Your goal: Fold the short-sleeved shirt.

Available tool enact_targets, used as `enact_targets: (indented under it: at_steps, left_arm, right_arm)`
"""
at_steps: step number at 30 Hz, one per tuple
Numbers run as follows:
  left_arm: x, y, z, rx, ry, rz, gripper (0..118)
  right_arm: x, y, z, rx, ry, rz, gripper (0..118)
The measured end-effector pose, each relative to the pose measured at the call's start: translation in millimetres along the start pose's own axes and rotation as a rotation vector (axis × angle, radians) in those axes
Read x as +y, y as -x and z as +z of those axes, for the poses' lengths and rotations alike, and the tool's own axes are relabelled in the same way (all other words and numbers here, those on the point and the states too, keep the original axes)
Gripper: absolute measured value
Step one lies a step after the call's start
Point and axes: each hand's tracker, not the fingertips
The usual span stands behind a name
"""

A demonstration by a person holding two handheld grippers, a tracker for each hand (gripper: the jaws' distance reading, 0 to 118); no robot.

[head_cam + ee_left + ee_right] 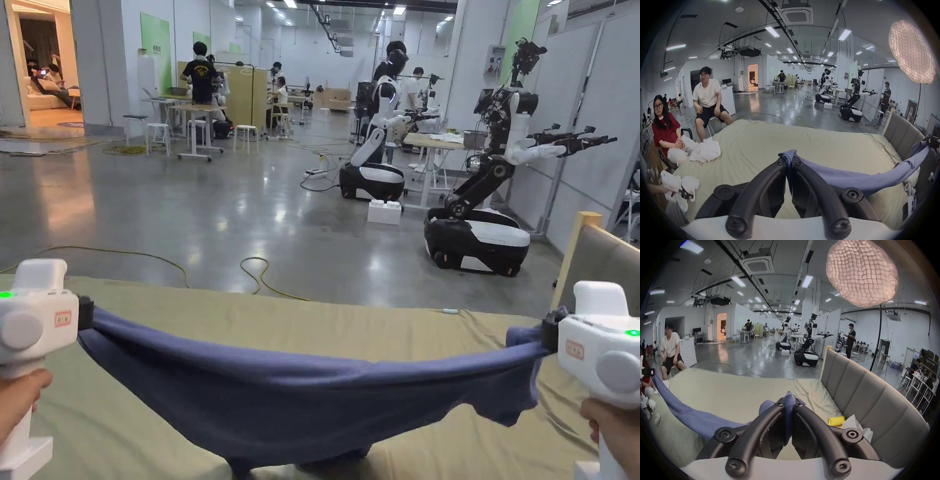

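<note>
Pale olive bedding (350, 325), slightly creased, covers the bed across the lower half of the head view, with polished grey floor behind it. Above it, a soft blue shirt (300, 400) sags in a curve. The left gripper (788, 160) at lower left and the right gripper (788, 402) at lower right each have black jaws clamped on a bunched end. Its hem is cut off below.

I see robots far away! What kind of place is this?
Probably a robot test lab: white-and-black wheeled robots stand on the grey concrete floor, beside a bed with a pale green sheet.
</note>
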Motion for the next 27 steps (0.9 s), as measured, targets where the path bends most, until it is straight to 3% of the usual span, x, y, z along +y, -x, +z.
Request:
enact_targets:
  at_steps: [14,19,27]
  left_arm:
    - [-182.2,31.5,69.4,0.007,0.198,0.01,7]
    - [-237.0,41.2,92.1,0.013,0.302,0.016,7]
    - [-289.3,40.2,87.2,0.059,0.415,-0.026,10]
  right_arm:
    - [-166.6,5.2,71.7,-0.017,0.221,0.074,4]
    - [-222.3,18.5,109.4,-0.047,0.331,0.141,4]
    - [-288.0,25.6,118.1,-0.037,0.439,0.094,7]
